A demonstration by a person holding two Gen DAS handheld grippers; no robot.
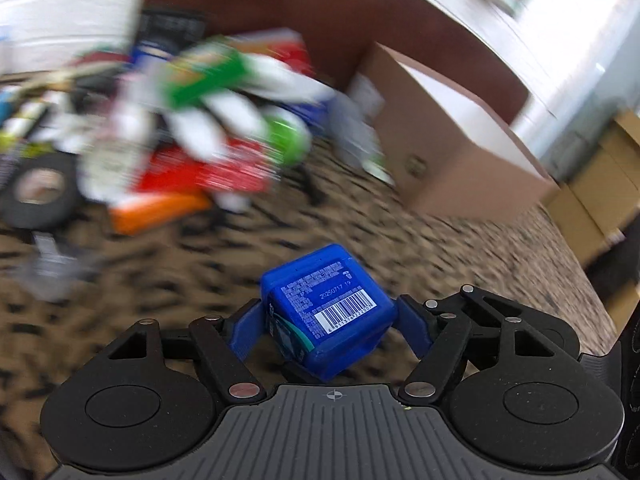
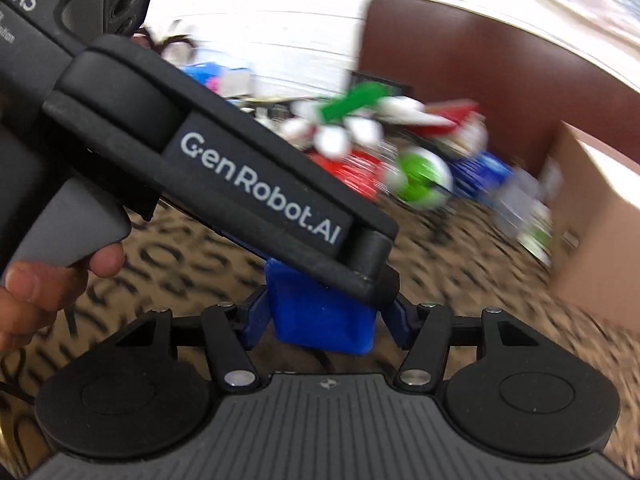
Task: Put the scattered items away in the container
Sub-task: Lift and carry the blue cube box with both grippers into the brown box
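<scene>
My left gripper (image 1: 328,320) is shut on a small blue plastic box (image 1: 332,312) with a barcode label, held tilted above the patterned table top. My right gripper (image 2: 322,316) is also shut on a blue box (image 2: 320,316); the left gripper's black body (image 2: 224,168) crosses right over it and hides its top. Whether both hold the same box I cannot tell. The open cardboard box (image 1: 452,136) stands at the right in the left wrist view and at the right edge in the right wrist view (image 2: 592,216). A blurred pile of scattered packets (image 1: 208,120) lies behind.
A black tape roll (image 1: 38,192) and an orange packet (image 1: 156,208) lie at the left of the pile. A green-and-white round item (image 2: 420,178) sits near the pile's front. A brown chair back (image 1: 320,12) stands behind the table. The views are motion-blurred.
</scene>
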